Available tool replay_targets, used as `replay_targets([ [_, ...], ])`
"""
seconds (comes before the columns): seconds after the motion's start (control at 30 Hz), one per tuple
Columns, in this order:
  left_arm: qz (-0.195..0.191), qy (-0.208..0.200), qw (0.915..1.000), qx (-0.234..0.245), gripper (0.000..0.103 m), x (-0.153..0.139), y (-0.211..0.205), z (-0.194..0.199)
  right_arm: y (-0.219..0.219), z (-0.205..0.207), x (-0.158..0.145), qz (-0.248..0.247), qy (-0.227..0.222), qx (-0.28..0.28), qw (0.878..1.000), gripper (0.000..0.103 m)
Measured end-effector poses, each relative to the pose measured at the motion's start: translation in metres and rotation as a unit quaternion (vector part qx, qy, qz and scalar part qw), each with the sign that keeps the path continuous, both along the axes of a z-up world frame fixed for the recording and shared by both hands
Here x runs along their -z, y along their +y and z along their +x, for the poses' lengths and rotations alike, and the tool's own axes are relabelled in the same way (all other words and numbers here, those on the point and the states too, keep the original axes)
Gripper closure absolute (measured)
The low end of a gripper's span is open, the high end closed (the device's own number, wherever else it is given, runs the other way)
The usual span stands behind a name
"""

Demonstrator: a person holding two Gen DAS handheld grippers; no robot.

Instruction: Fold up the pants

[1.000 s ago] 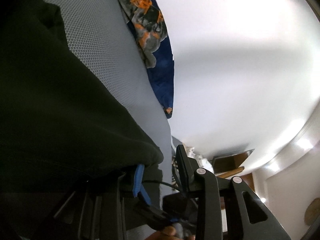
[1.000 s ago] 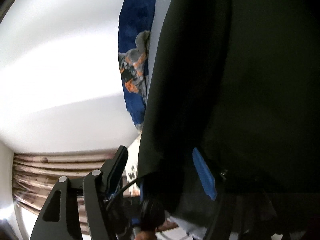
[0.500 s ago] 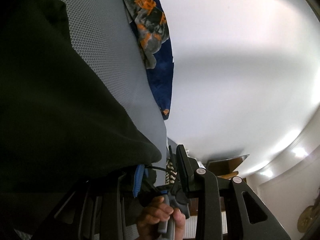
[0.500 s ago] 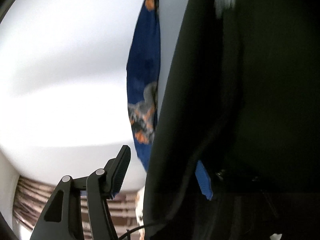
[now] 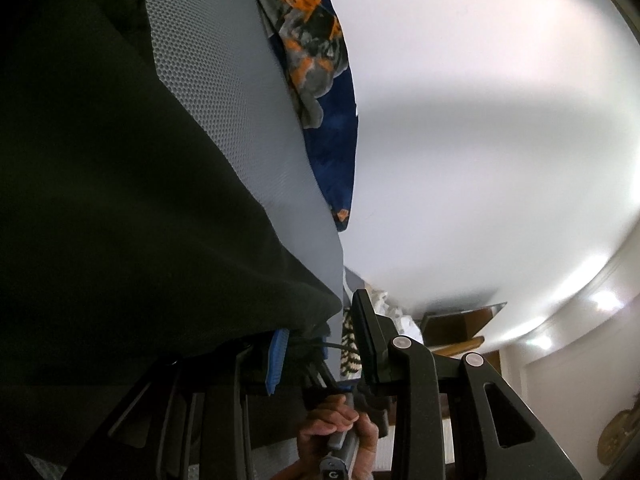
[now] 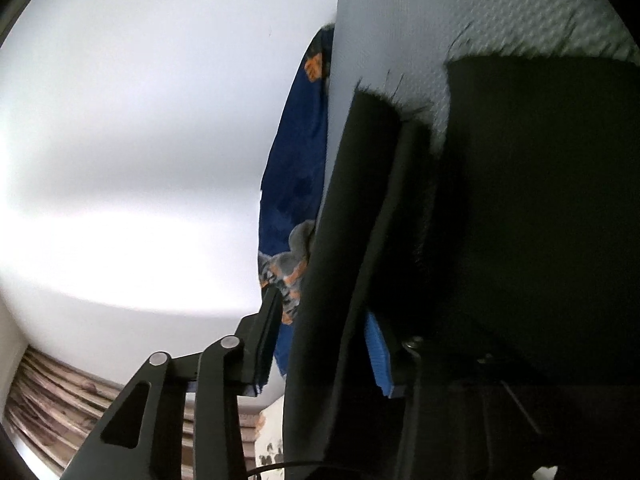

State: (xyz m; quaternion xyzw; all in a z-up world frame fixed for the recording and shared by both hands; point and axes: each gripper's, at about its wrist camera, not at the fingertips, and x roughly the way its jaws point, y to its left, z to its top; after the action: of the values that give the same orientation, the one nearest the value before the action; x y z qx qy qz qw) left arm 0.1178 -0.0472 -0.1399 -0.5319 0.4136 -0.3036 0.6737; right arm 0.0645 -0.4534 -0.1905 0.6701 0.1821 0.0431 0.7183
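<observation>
Nearest, the right gripper (image 6: 322, 304) had just been closing around the folded edge of the dark pants (image 6: 520, 200), with the pads not yet pinching. The pants lay rightward, the edge running far along the grey mat (image 6: 400, 40). The left gripper's (image 5: 320, 314) hold was unclear.

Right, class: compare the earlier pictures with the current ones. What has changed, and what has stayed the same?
The right gripper has swung along the dark pants, so their frayed hem now shows. Its jaws have just been closing around a fold of them, not visibly pinching yet. A hand gripping a handle has come into the left wrist view. The left gripper stayed put at the pants' edge.
</observation>
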Motion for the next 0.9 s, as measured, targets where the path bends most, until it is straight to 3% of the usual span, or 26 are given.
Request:
replay_targets([
  [0.07,0.008,-0.002,1.0,0.005,0.071,0.001,-0.002,0.0,-0.006,0.0,0.001,-0.016,0.016,0.0,1.0,0.089],
  [0.17,0.017,-0.001,0.9998,0.014,0.071,0.005,-0.003,-0.002,-0.011,0.007,0.004,-0.02,0.03,-0.003,0.999,0.095],
  [0.47,0.055,-0.003,0.9974,0.047,0.071,0.013,-0.009,-0.01,-0.033,-0.056,-0.022,-0.069,0.058,-0.003,0.996,0.097],
  [0.77,0.087,0.016,0.9938,0.068,0.071,0.028,-0.002,-0.036,-0.043,-0.124,-0.015,-0.059,0.093,0.017,0.994,0.099],
  [0.9,0.091,0.021,0.9933,0.068,0.071,0.034,0.002,-0.042,-0.048,-0.132,0.002,-0.019,0.09,0.031,0.995,0.099],
])
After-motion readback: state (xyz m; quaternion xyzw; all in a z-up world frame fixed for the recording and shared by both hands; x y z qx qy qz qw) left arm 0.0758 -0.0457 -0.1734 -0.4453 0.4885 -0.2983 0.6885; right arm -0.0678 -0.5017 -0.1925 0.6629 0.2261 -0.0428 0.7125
